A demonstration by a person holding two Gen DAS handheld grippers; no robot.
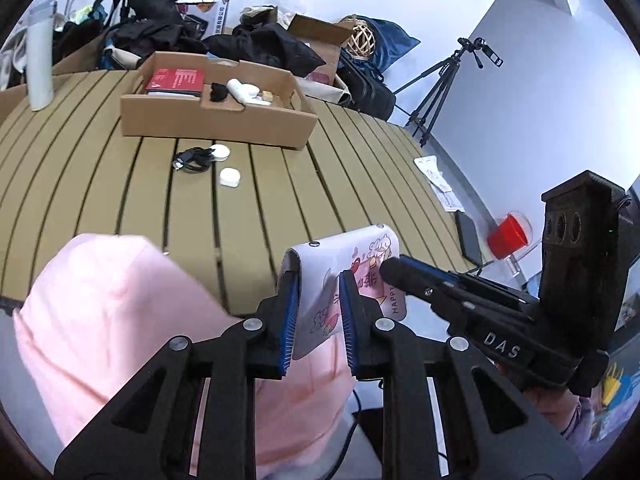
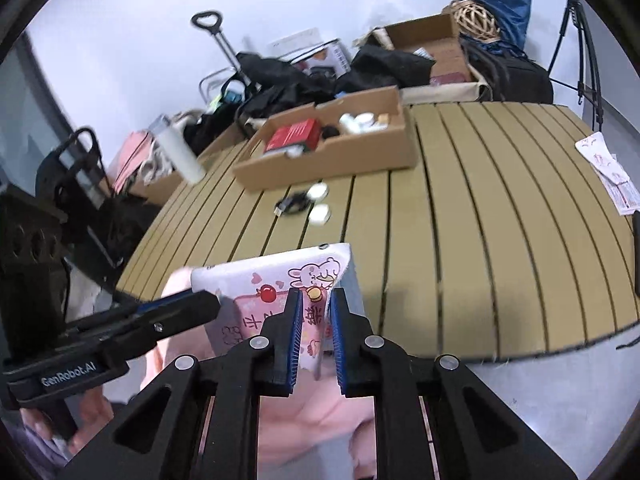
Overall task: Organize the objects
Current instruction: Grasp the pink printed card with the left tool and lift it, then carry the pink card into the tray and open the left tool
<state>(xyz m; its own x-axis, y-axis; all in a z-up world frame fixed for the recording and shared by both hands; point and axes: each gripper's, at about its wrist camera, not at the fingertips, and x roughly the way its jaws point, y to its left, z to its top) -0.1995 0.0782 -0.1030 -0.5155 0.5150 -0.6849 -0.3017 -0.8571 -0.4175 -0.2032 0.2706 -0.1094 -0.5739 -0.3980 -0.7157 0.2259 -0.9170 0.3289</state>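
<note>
So both grippers have hold of the same thing right now: a small white pouch (image 1: 344,276) with cartoon prints, held up in the air just off the near edge of the surface (image 1: 260,184), over the person's pink lap. The left gripper (image 1: 318,316) has its fingers clamped on the lower part of it, and the right gripper (image 2: 314,330) has its fingers pinched on the other end, coming in from the right side. The pouch's long axis runs roughly side to side between the two, tilted a bit, with the snap edge pointing away toward the surface. Past that, mid-surface, there's a black cable (image 1: 192,159) bunched up with a round white puck (image 1: 220,153) touching it and a white earbud case (image 1: 229,177) just beside. Further back sits the cardboard box (image 1: 216,118) with a red booklet (image 1: 175,79) in its left compartment and small white bits in the right one. My guess is the pouch goes to that box, which lies straight ahead and slightly left, so the left gripper looks like the nearer one to carry it there once the right lets go.
</note>
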